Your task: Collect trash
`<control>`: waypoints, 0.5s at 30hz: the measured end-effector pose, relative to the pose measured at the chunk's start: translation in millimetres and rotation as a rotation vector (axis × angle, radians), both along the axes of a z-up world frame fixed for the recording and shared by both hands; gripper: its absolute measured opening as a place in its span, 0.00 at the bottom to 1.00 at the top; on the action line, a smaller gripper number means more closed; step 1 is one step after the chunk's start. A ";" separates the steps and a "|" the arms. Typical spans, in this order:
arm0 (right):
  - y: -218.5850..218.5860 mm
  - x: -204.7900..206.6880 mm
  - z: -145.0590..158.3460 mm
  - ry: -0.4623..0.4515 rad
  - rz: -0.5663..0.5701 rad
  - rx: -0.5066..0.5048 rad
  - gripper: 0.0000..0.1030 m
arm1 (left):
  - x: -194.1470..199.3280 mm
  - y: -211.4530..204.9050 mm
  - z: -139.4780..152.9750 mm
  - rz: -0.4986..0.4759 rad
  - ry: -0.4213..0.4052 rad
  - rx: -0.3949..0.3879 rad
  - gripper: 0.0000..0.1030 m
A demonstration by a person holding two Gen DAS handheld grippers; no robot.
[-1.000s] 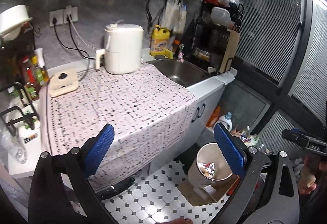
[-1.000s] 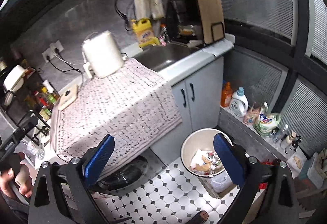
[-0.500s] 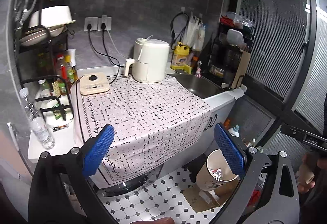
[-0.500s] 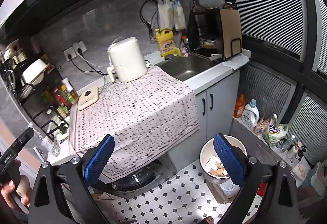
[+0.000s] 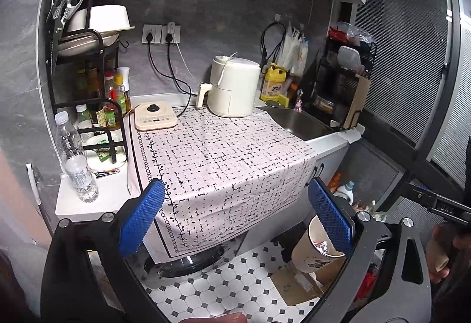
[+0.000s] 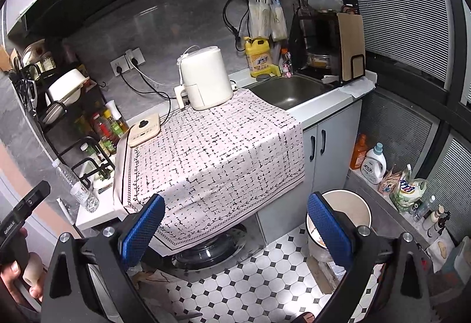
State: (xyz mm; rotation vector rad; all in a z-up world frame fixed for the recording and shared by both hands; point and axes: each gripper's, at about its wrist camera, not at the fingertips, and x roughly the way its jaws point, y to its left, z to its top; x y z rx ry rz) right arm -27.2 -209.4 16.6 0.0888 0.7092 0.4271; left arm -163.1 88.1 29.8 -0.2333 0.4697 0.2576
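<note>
A beige trash bin (image 5: pixel 307 249) with crumpled wrappers inside stands on the tiled floor right of the counter; it also shows in the right wrist view (image 6: pixel 350 205), partly behind a finger. My left gripper (image 5: pixel 235 211) is open and empty, held above the front edge of the patterned cloth (image 5: pixel 223 158). My right gripper (image 6: pixel 235 223) is open and empty, also in front of the cloth (image 6: pixel 212 152). No loose trash shows on the cloth.
A white air fryer (image 5: pixel 232 87), a cream timer pad (image 5: pixel 154 117) and a sink (image 5: pixel 297 122) sit on the counter. A water bottle (image 5: pixel 75 158) and a sauce rack (image 5: pixel 100 105) stand at left. Detergent bottles (image 6: pixel 372 161) line the floor ledge at right.
Both grippers have pulled back and risen away from the trash bin. The views now take in the whole counter and upper shelves. Both stay open.
</note>
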 end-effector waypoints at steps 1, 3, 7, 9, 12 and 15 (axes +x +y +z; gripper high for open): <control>0.7 -0.3 0.2 -0.003 0.002 -0.004 0.92 | -0.8 0.1 -0.1 0.002 -0.001 -0.003 0.94; 1.4 0.6 1.0 -0.007 0.005 -0.006 0.92 | -1.2 1.7 -0.1 0.006 -0.003 -0.002 0.94; 1.8 4.6 2.0 -0.006 0.006 -0.016 0.92 | -1.7 3.3 -1.0 0.012 -0.006 -0.012 0.94; 1.1 6.8 3.5 -0.007 0.003 -0.014 0.92 | -1.8 4.7 -1.1 0.017 -0.007 -0.018 0.94; 2.0 6.9 4.4 -0.010 0.003 -0.010 0.92 | -0.9 6.7 -0.7 0.016 -0.009 -0.015 0.94; 6.6 6.4 2.6 -0.005 0.009 -0.011 0.92 | -2.0 7.1 -0.9 0.025 -0.011 -0.012 0.94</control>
